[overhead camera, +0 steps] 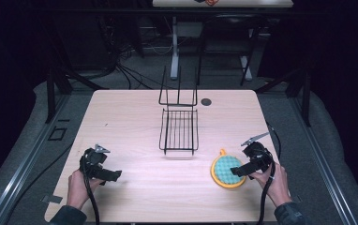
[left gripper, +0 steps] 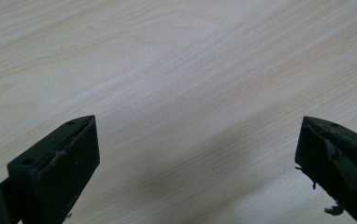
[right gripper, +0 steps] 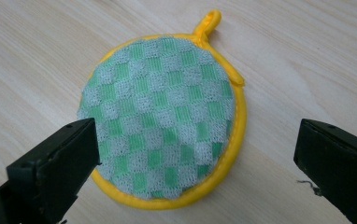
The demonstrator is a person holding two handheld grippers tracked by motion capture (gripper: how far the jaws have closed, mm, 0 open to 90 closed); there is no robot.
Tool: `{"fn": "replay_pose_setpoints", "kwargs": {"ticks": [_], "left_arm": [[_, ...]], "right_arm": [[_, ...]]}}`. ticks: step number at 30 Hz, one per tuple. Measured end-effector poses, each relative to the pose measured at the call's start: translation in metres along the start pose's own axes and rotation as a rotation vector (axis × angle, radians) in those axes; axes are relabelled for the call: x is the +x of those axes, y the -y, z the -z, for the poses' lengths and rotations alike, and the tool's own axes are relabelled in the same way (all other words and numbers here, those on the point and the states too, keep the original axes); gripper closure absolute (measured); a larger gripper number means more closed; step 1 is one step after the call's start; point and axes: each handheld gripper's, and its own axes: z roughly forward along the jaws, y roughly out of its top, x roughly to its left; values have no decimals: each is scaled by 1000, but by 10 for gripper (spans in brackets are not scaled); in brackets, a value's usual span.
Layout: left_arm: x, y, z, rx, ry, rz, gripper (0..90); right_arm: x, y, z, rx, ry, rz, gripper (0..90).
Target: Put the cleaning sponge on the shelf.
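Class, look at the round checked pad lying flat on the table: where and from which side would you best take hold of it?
Grip the pad at its yellow rim, coming from above with the open right hand-held gripper already hovering there. It lies flat, so it probably offers no side to clamp; the raised rim is the firmest edge. The small loop on the far side is an alternative, though thinner.

one round pot holder (overhead camera: 227, 170), one wire rack (overhead camera: 179, 129), two grippers, one table (overhead camera: 130, 122).

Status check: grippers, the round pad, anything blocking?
Left gripper open over bare table. Right gripper open, above green-checked pot holder, not touching. Wire rack mid-table, clear of both.
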Motion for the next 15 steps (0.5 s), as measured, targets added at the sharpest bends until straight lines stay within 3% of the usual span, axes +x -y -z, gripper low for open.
{"fn": "replay_pose_setpoints", "kwargs": {"ticks": [4, 6, 8, 9, 15], "left_arm": [[0, 0, -1, 4, -1, -6, 0], [0, 0, -1, 7, -1, -8, 0], [0, 0, -1, 2, 0, -4, 0], [0, 0, -1, 2, 0, -5, 0], [1, 0, -2, 8, 0, -8, 0]], "right_arm": [[1, -3, -7, 5, -11, 9, 8], [1, -5, -14, 28, -29, 4, 90], [2, -5, -15, 29, -37, -2, 110], [0, -3, -17, 29, -21, 18, 148], [-1, 0, -23, 55, -23, -7, 292]]}}
